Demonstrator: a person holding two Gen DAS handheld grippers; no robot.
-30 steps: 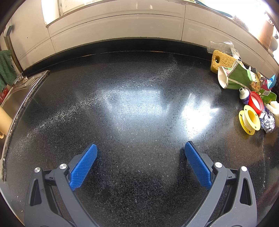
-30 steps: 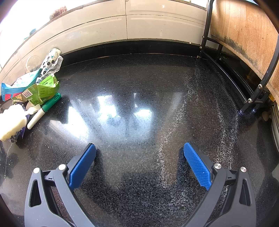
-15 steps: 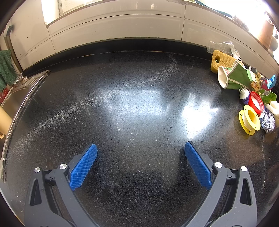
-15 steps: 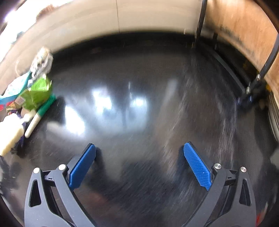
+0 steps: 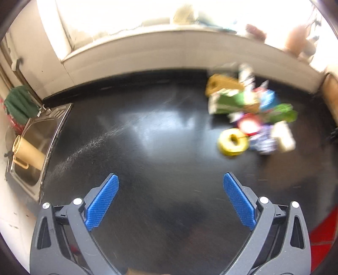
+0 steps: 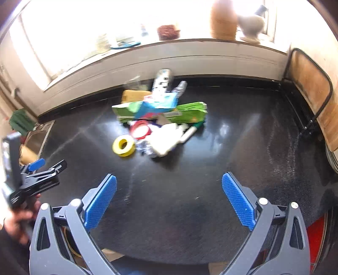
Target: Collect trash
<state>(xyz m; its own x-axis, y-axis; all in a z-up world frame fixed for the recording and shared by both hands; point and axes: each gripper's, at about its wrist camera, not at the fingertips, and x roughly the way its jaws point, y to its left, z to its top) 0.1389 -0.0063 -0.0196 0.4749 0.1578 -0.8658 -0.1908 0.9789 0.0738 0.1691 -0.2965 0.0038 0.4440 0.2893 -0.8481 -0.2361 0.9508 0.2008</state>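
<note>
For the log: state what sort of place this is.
Most likely a home kitchen: a dark speckled countertop with a steel sink set in at one end, and a bright window sill holding pots behind the trash pile.

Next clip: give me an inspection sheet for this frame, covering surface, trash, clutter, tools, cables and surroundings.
Surface: black speckled countertop, glossy, with window glare.
Job's things: trash pile near the back wall, including a yellow tape roll, red-rimmed lid, green carton, blue wrapper and white foam piece; blurred in the left wrist view.
Clutter: nothing seen apart from the pile.
Tools: left tool open and empty; right tool open and empty; both short of the pile.
Cables: nothing seen.
Surroundings: steel sink with a tan jug, green cloth, windowsill with a brown vase, black rack.
</note>
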